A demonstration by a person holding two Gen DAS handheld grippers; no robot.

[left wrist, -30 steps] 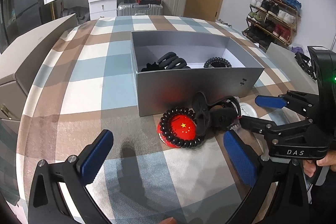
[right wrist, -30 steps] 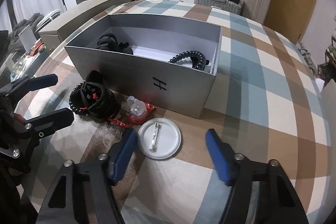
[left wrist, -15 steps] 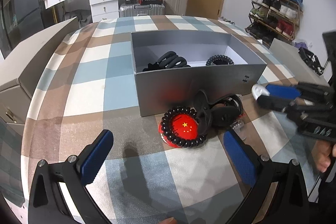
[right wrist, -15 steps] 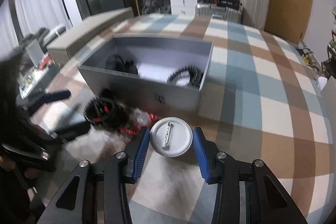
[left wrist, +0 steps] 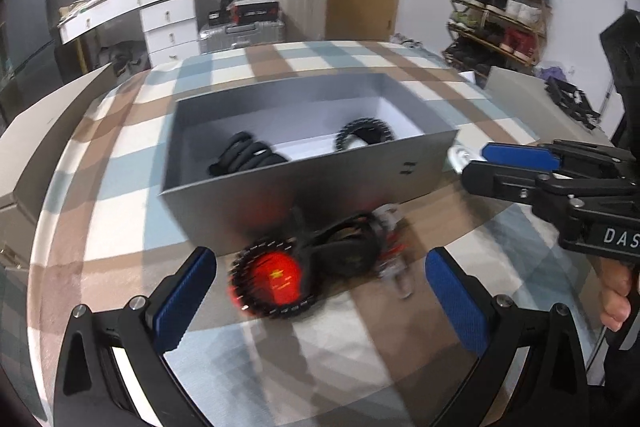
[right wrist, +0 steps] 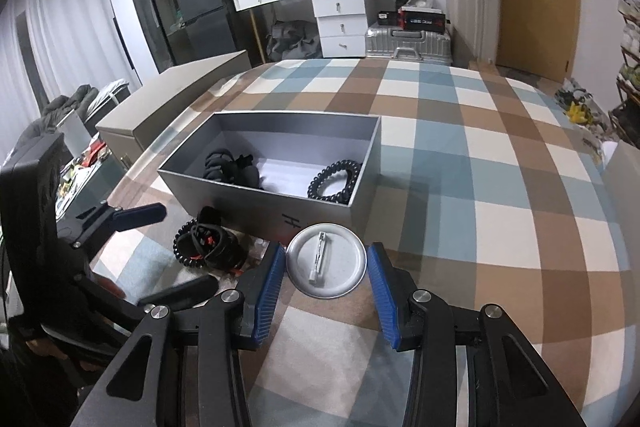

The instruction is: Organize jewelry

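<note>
My right gripper (right wrist: 326, 277) is shut on a round silver pin badge (right wrist: 326, 259), held back-side up above the table near the right front corner of the open grey box (right wrist: 280, 219). It also shows in the left wrist view (left wrist: 466, 165) with the badge edge (left wrist: 458, 158) between its pads. The box (left wrist: 360, 183) holds a black hair tie bundle (right wrist: 230, 167) and a black coil bracelet (right wrist: 336, 181). My left gripper (left wrist: 320, 297) is open and empty, just before a pile with a red flag badge (left wrist: 276, 281), a black bead bracelet (left wrist: 256, 259) and black hair ties (left wrist: 344, 253).
A checked cloth (right wrist: 480, 155) covers the table. A grey box lid (right wrist: 172, 95) lies at the table's left edge. Small clear and red items (left wrist: 394, 267) lie right of the pile. A dresser (right wrist: 340, 15), suitcases and a shoe rack (left wrist: 500, 23) stand beyond the table.
My right gripper closed on the silver badge and lifted it up off the table beside the box. My left gripper moved in closer to the pile, still open.
</note>
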